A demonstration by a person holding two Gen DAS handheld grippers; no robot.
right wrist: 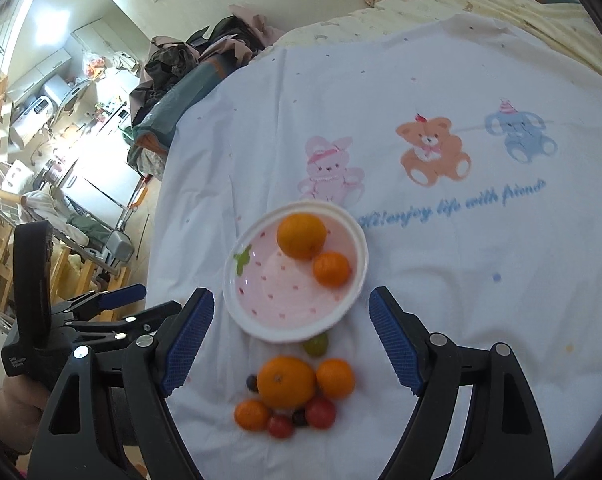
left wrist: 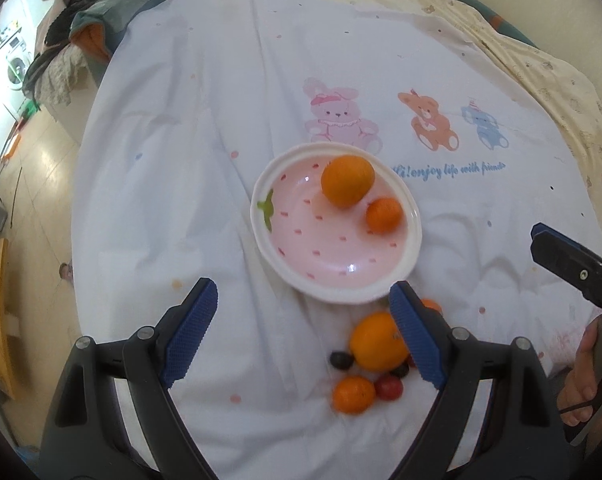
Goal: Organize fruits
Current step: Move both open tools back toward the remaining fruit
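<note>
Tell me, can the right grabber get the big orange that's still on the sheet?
Probably yes. The right gripper is open and empty, and the big orange lies just ahead between its fingers. Nothing covers it, but small fruits crowd against it, like the little orange and a red tomato, so they may get bumped.

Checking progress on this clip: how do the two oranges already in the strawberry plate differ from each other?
The big orange is clearly larger and paler, yellow-orange; the small orange is deeper orange. The big orange lies toward the far rim of the strawberry plate, the small orange nearer and to its right. They look to be touching. Both are round and ungripped.
</note>
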